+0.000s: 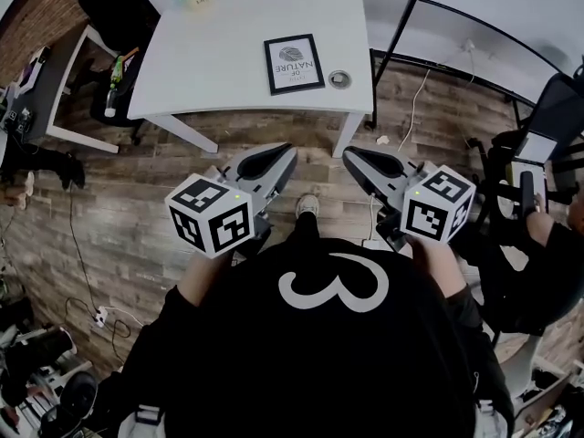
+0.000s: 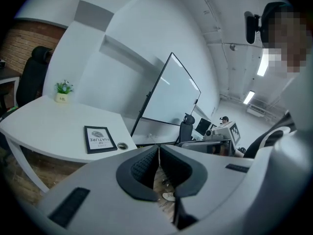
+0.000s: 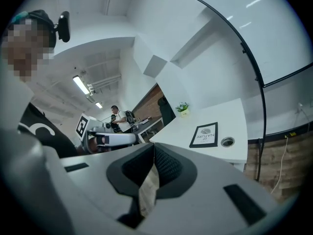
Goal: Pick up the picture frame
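While the picture frame point(image 1: 294, 63) lies flat on the table point(image 1: 210, 53) at upper centre of the head view, we hold the left gripper point(image 1: 281, 153) and right gripper point(image 1: 354, 156) clenched, empty and well short of it. Next, we judge, we must reach in and part the jaws.

Your frame point(image 1: 294, 63), on the bench point(image 1: 228, 53) ahead of both jaws, reads "OF NATURE"; your shirt point(image 1: 274, 363) shows a "3".

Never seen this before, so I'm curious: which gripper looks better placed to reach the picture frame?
Left, narrowly: in the head view the left gripper ends nearer the picture frame than the right gripper. Both are shut, short of the white table.
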